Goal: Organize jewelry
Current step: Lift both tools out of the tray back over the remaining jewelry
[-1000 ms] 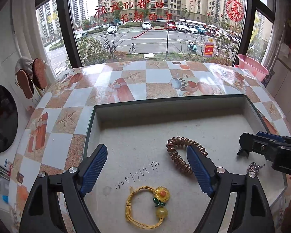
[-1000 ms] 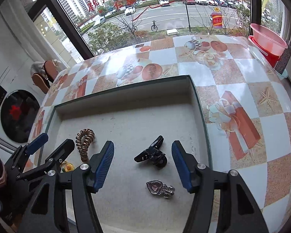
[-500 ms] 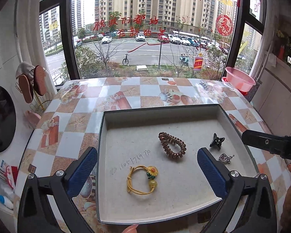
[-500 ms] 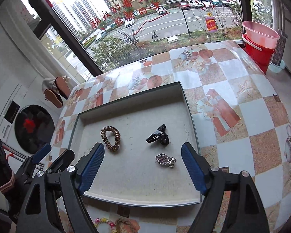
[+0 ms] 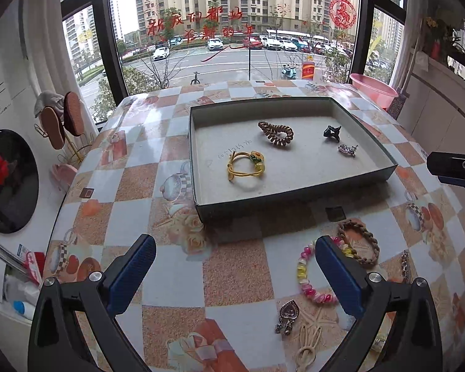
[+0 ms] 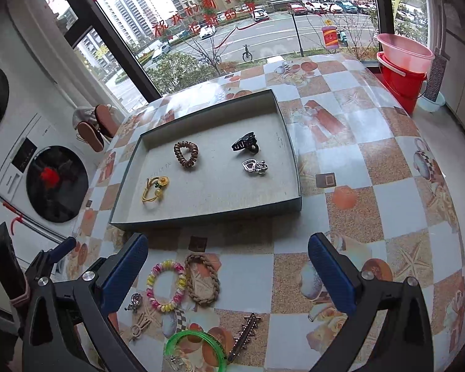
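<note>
A dark shallow tray [image 5: 294,193] [image 6: 201,217] holds a brown coil hair tie [image 5: 276,134] [image 6: 186,154], a yellow flower bracelet [image 5: 245,166] [image 6: 154,189], a black claw clip [image 5: 331,132] [image 6: 245,144] and a silver heart charm [image 5: 347,149] [image 6: 254,166]. On the table near me lie a pink-yellow bead bracelet [image 5: 307,276] [image 6: 166,285], a brown braided band [image 5: 361,243] [image 6: 201,279], a heart pendant [image 5: 286,314], a cream hair tie [image 5: 307,344], a green bangle [image 6: 197,348] and a spiked clip [image 6: 243,334]. My left gripper [image 5: 235,274] and right gripper [image 6: 228,274] are open and empty, in front of the tray.
The checkered tablecloth [image 5: 133,186] covers the table, with a window behind. A red bucket with a pink basin [image 6: 403,68] stands at the right. A washing machine [image 6: 52,183] and slippers on a rack [image 5: 62,121] are at the left.
Both grippers have drawn back from inside the tray to the table's near side and risen. The jewelry in the tray has not moved.
</note>
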